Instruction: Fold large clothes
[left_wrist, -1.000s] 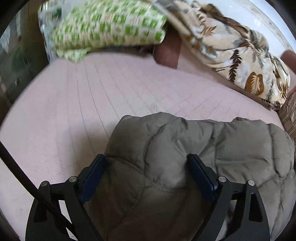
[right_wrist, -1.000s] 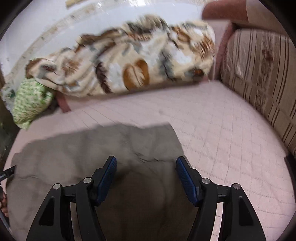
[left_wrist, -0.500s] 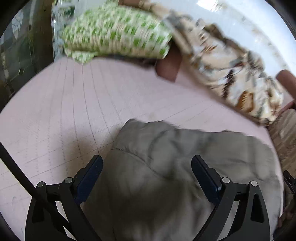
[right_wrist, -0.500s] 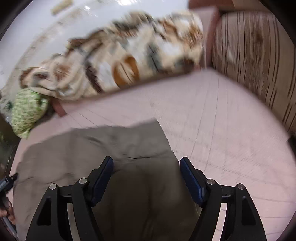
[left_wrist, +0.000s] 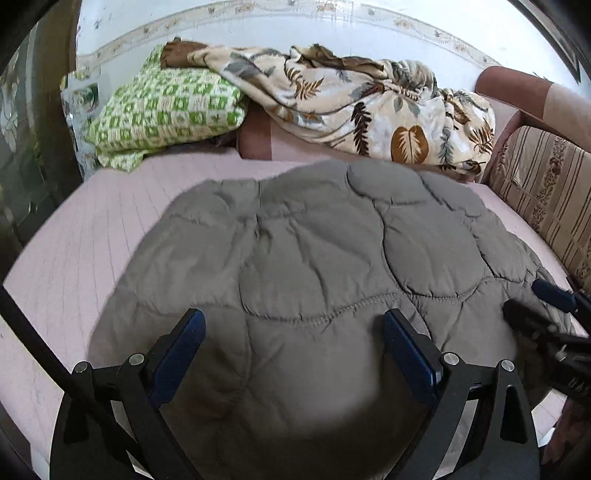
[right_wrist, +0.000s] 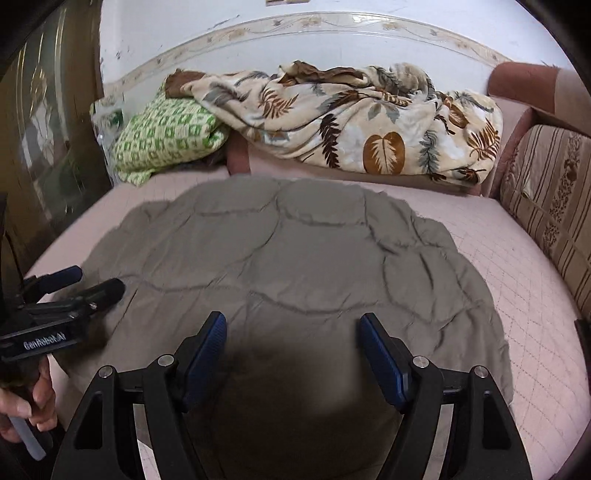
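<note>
Both grippers have drawn back from the grey quilted jacket (left_wrist: 317, 258) since a moment ago, so far more of it shows now, spread flat across the pink mattress cover (left_wrist: 92, 236) where before only its near edge filled the lower part of each view. The right gripper (right_wrist: 293, 350) has just been opening its jaws a little further, and they stand wide apart above the near part of the jacket, with the cloth under them and nothing pinched between the blue pads (right_wrist: 380, 354); it looks released. The left gripper (left_wrist: 293, 350) is spread equally wide over the jacket's near edge, its pads clear of the fabric, holding nothing. The jacket lies in the middle of the bed, its far edge near the leaf-print blanket (left_wrist: 369, 107) heaped along the wall, with the green checked blanket (left_wrist: 166, 107) bunched at the left end. The left wrist view catches the right gripper's tips at its right edge, over the jacket's right side. The right wrist view shows what the other cannot: the left gripper (right_wrist: 88, 284) seen from the side, with white lettering on its body, and the person's left hand (right_wrist: 29, 402) wrapped around its handle. It also shows more bare mattress to the right of the jacket, up to the striped cushion (right_wrist: 554, 199).
</note>
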